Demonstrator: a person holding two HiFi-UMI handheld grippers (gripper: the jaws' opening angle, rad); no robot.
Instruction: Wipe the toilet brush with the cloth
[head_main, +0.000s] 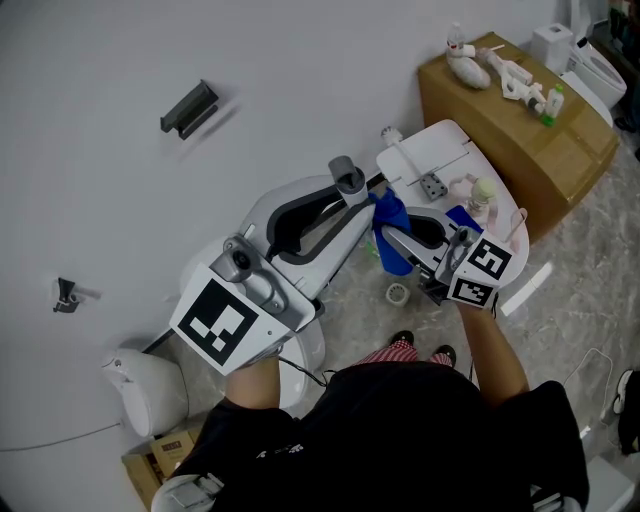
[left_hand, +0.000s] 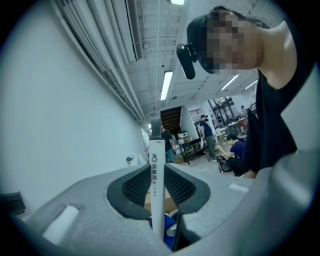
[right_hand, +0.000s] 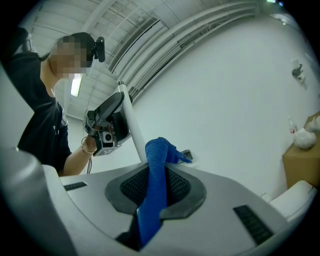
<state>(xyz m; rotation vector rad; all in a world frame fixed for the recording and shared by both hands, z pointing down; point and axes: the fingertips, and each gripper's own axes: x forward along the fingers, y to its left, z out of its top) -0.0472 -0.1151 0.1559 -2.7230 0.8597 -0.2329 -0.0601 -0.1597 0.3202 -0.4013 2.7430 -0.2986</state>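
My left gripper (head_main: 350, 186) (left_hand: 157, 172) is shut on the white handle of the toilet brush (left_hand: 156, 190), which stands upright between its dark pads. The brush head is hidden. A blue cloth (head_main: 391, 236) (right_hand: 154, 190) hangs from my right gripper (head_main: 398, 238) (right_hand: 155, 175), which is shut on it. In the right gripper view the cloth's upper end lies against the white handle (right_hand: 131, 125), just below the left gripper. A bit of the cloth (left_hand: 169, 223) also shows under the left jaws.
A white toilet (head_main: 440, 150) stands ahead by the white wall. Beside it is a cardboard box (head_main: 520, 130) bearing bottles. A tape roll (head_main: 398, 293) lies on the floor, and a white round container (head_main: 150, 385) sits at lower left. People (left_hand: 205, 132) stand far off.
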